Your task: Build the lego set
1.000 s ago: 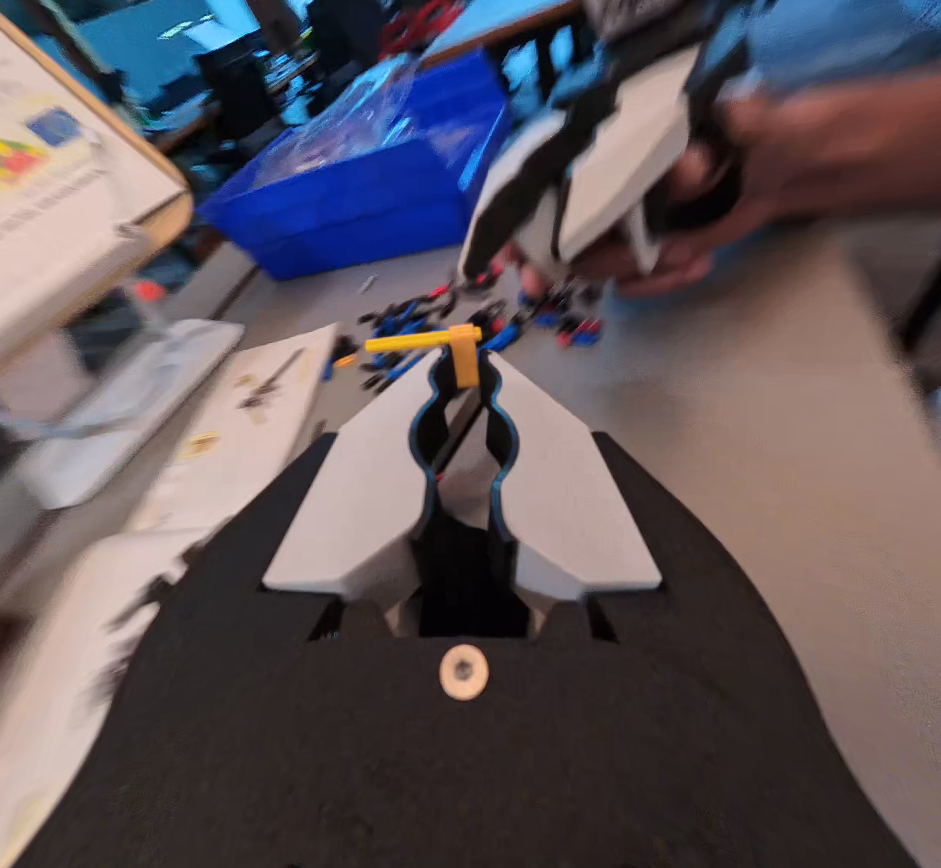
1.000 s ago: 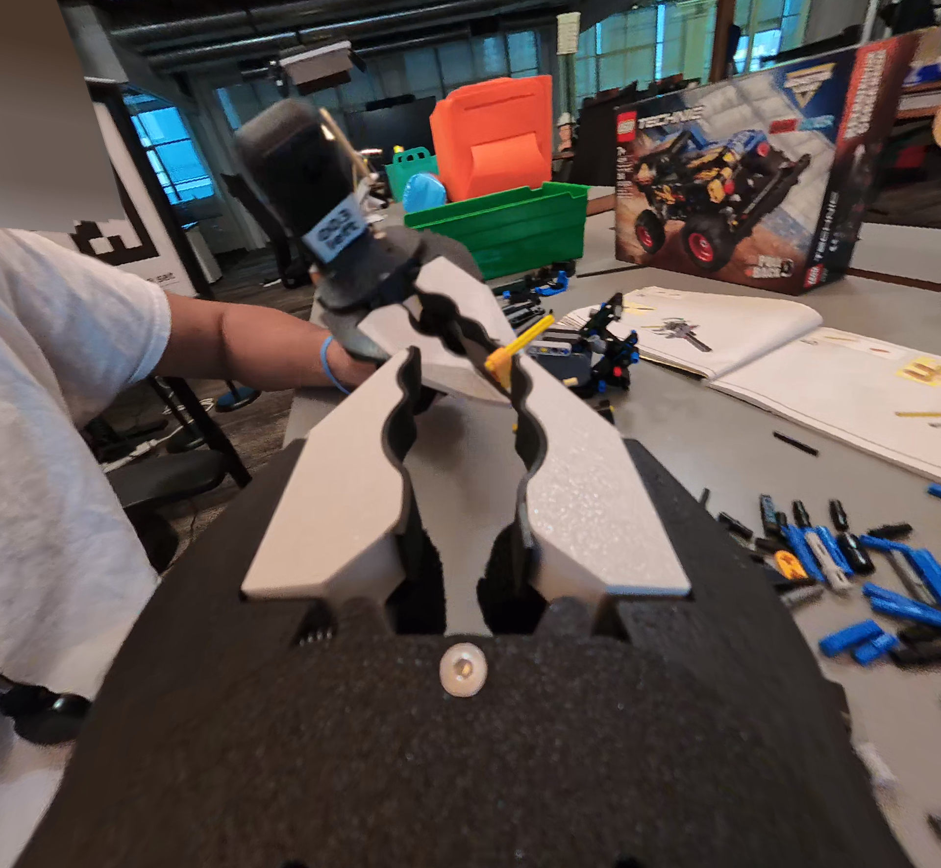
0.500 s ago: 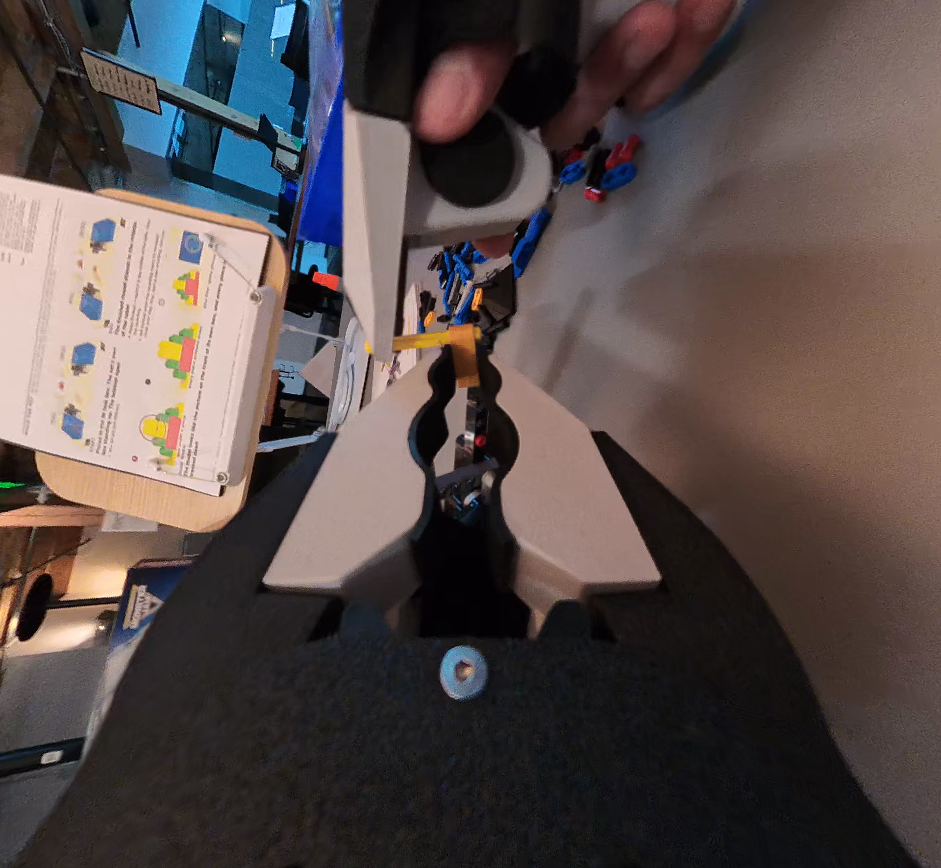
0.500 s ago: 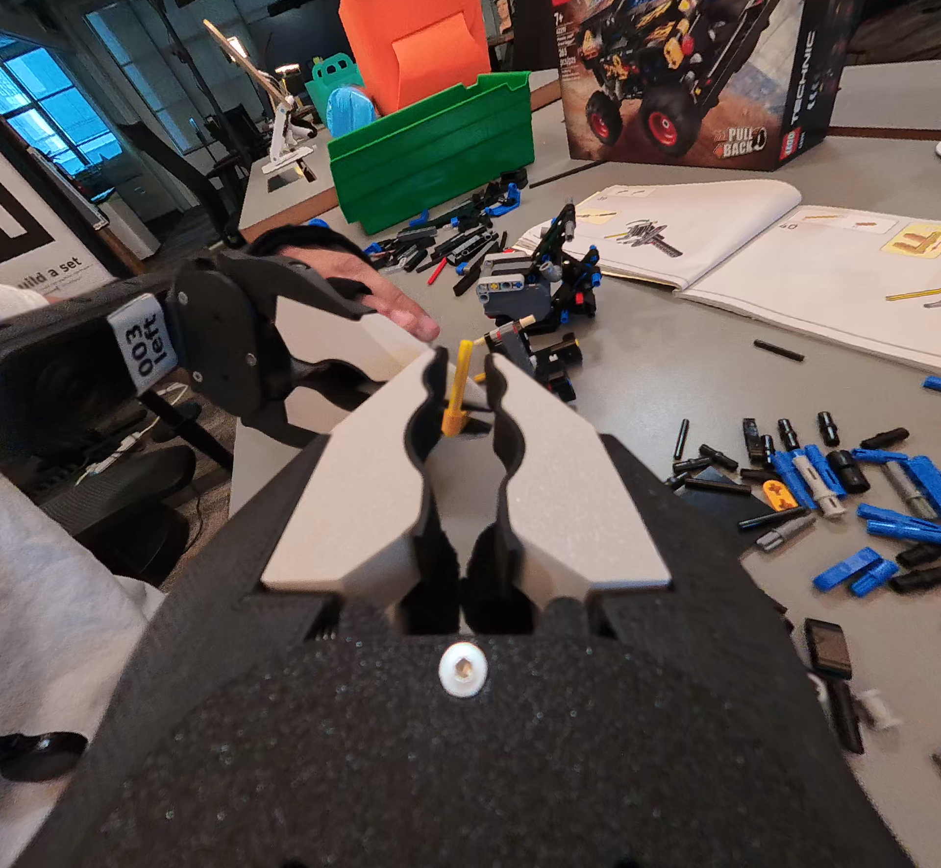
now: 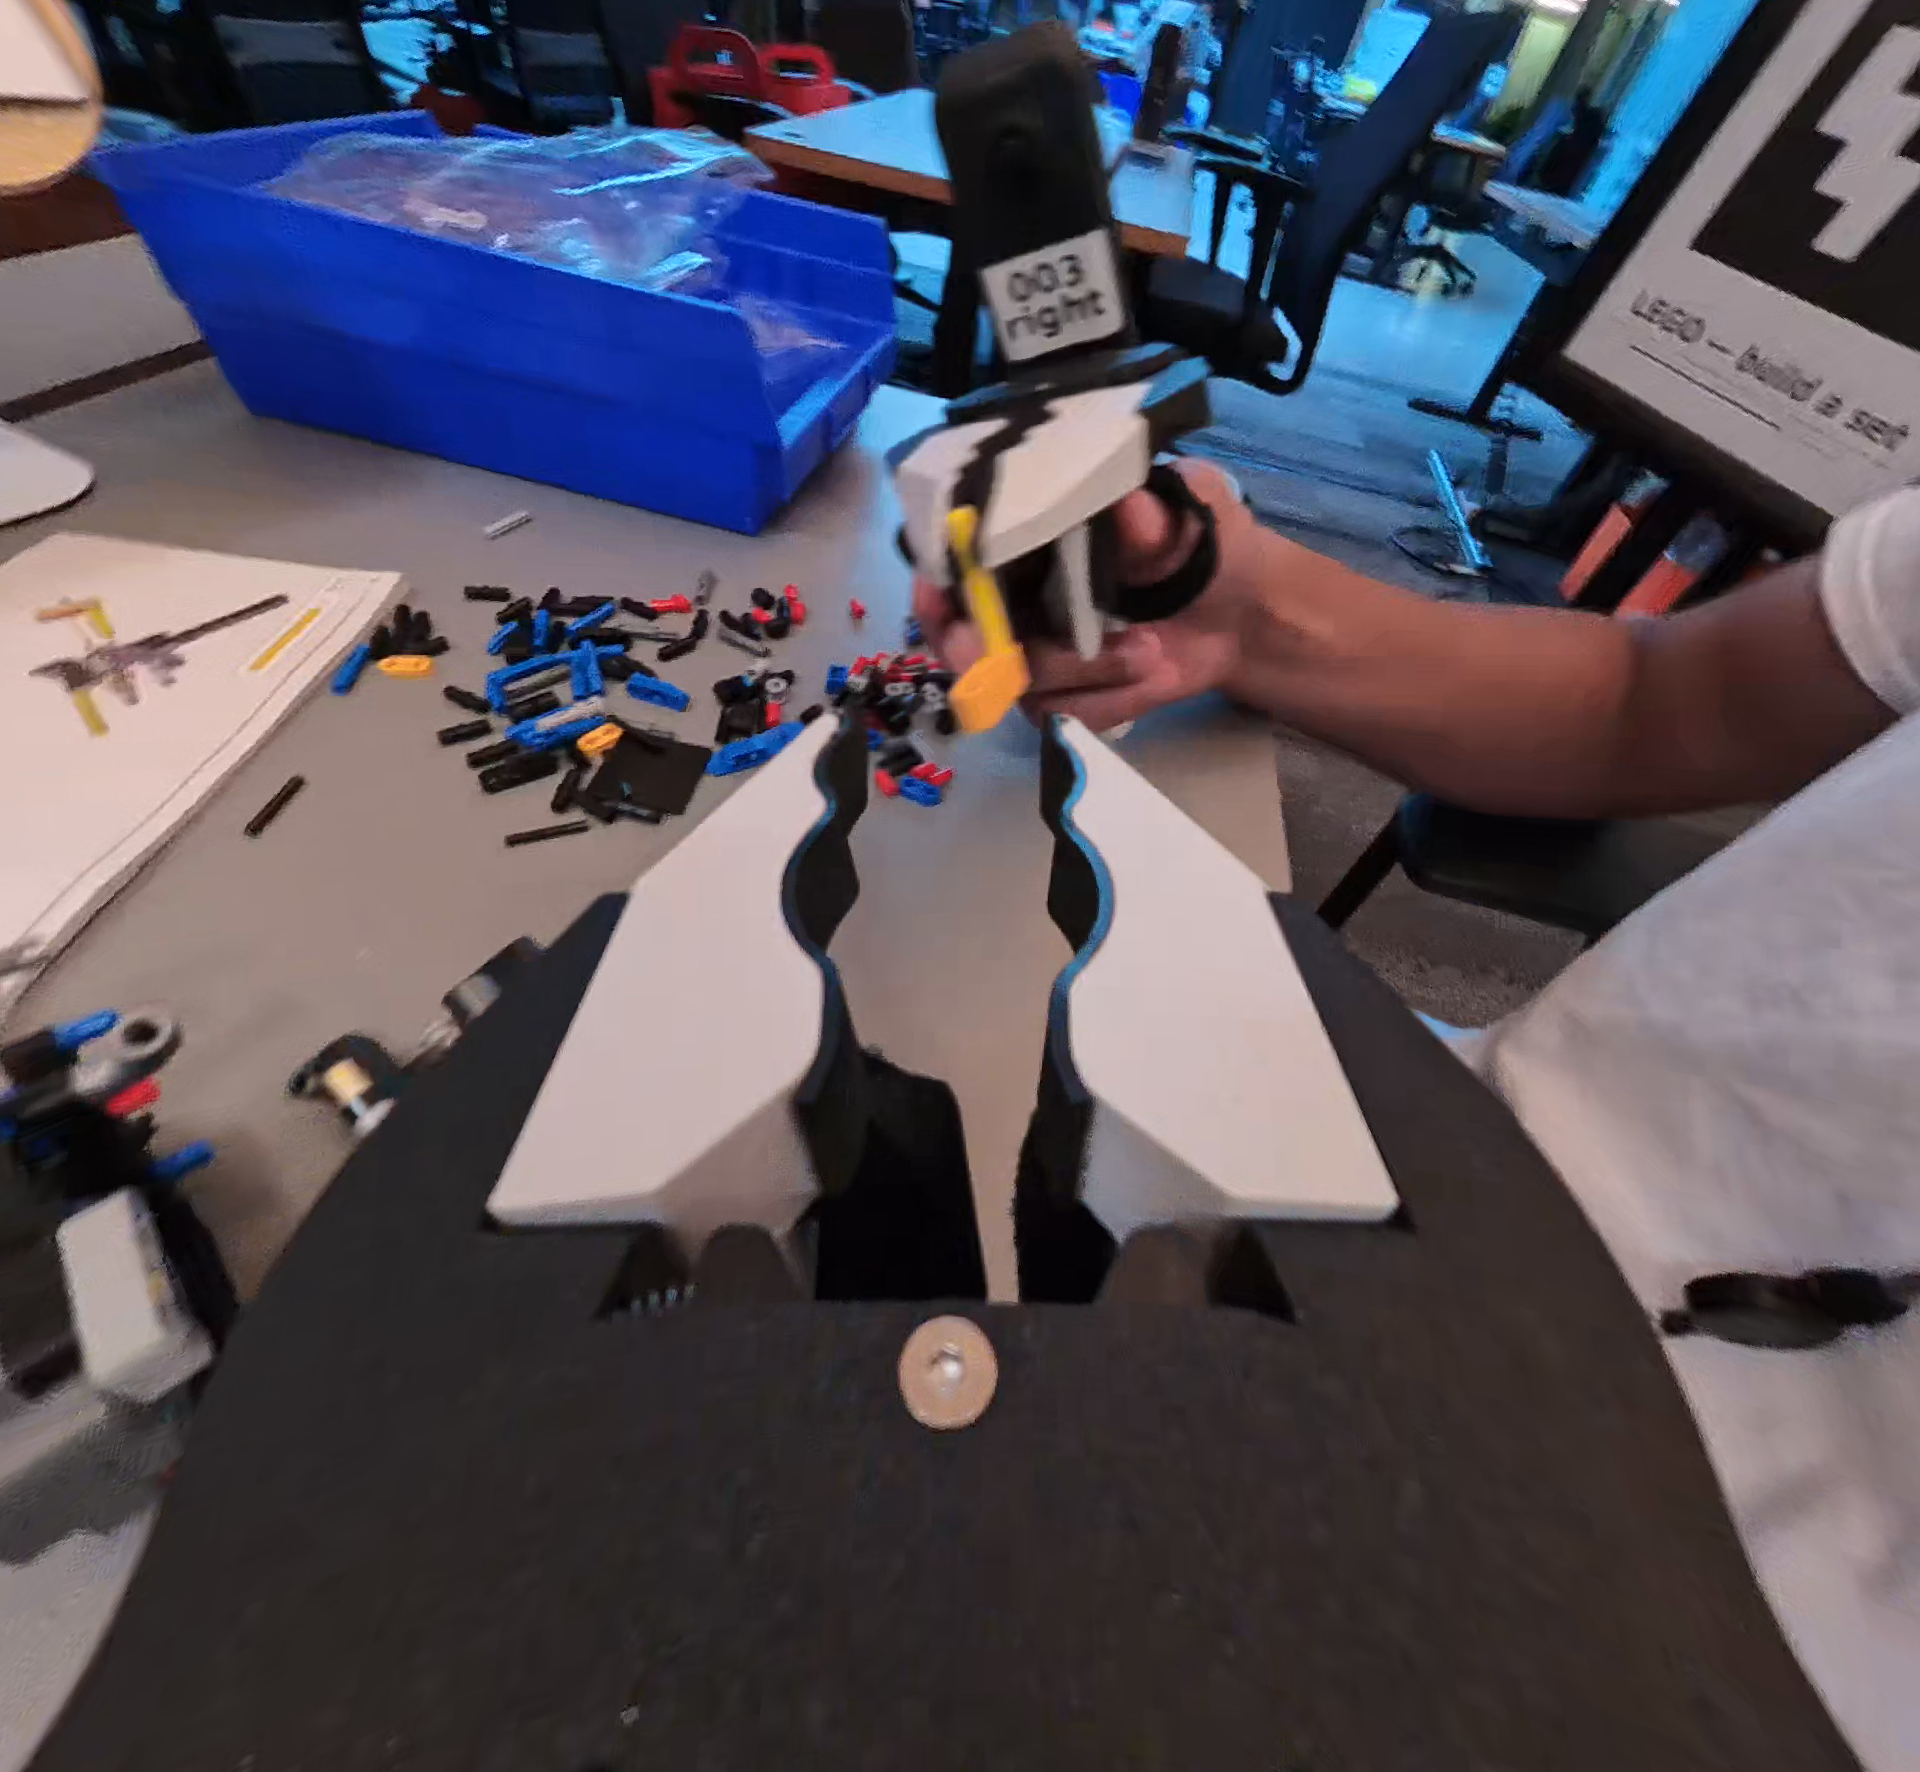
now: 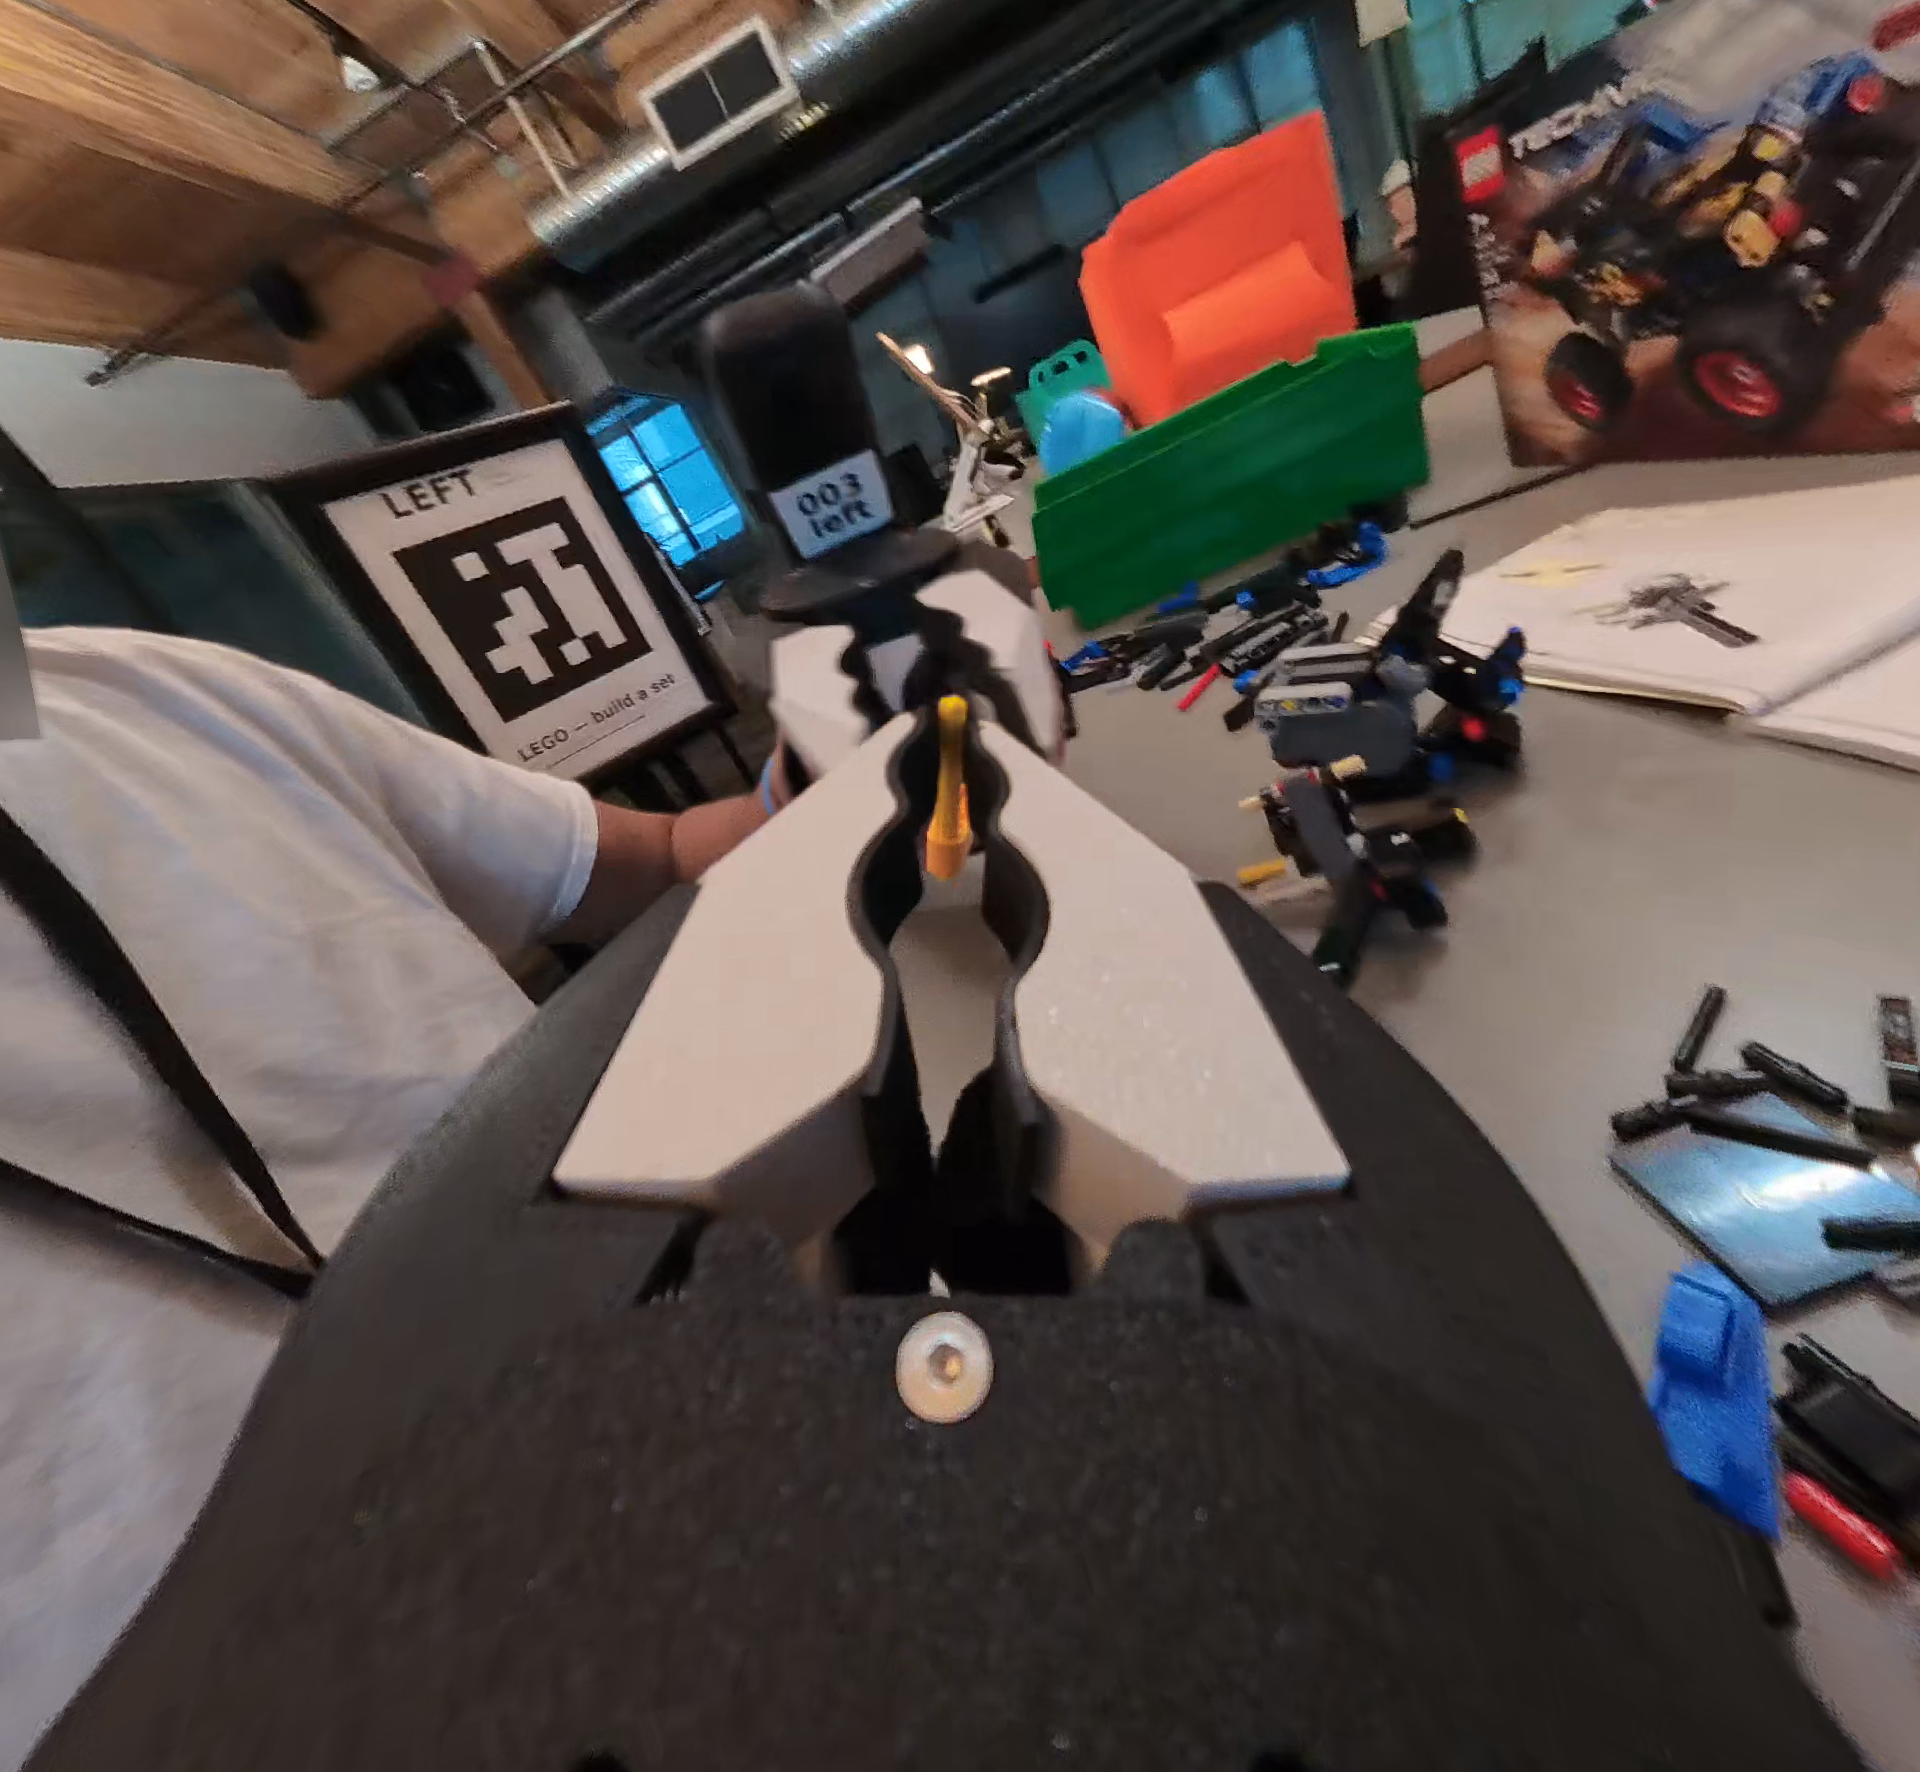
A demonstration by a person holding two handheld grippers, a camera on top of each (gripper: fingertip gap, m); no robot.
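I see my grey table with the half-built truck and loose little pieces on it. My left gripper is spread apart and holds nothing. My right gripper is squeezed on the yellow piece, up in the air. I think that piece must go to the truck next.

Yellow lego piece, blue bin, green bin with something orange behind it, and a grey table scattered with black, blue and red bits.
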